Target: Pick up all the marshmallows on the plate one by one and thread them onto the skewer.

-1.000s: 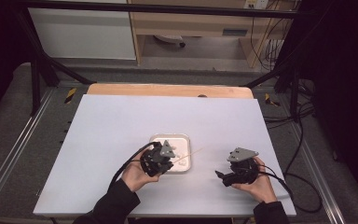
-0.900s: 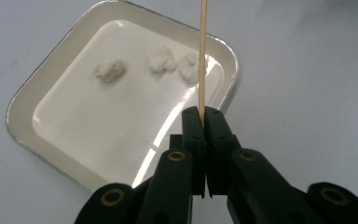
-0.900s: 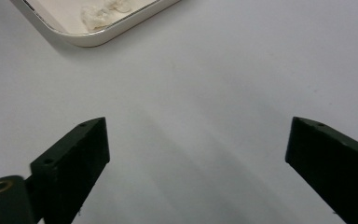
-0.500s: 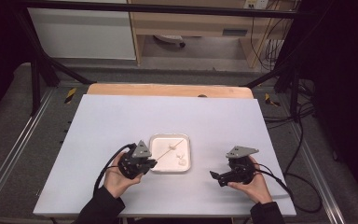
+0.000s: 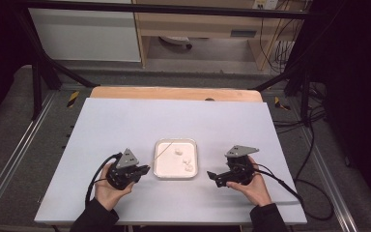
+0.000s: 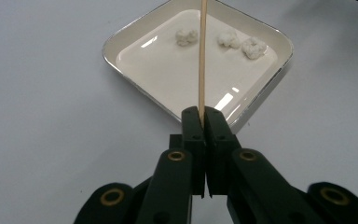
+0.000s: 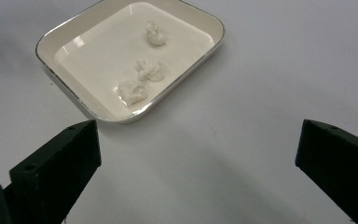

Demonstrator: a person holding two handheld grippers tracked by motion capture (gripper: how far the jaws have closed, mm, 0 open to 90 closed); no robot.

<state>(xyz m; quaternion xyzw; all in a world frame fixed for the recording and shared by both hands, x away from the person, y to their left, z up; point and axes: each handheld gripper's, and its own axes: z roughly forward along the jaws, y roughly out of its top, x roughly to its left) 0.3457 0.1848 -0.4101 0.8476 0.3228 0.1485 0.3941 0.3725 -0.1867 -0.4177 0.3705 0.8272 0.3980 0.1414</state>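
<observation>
Since a second ago the left gripper (image 5: 142, 169) is sitting further left, off the shallow white square tray (image 5: 160, 173) and over bare desk (image 5: 125, 121) just beside the tray's left edge; the right gripper (image 5: 214, 176) is sitting slightly lower, otherwise much the same.

Left jaws are pinching shut on the thin wooden skewer (image 6: 202, 60) at its near end. The skewer's long axis is running from the jaws up over the tray, tip pointing toward the far-right corner in the high view, close to the three small white fluffy lumps (image 7: 144, 70) lying in the tray's right half.

Right jaws are standing wide open, holding nothing, hovering just right of the tray.
</observation>
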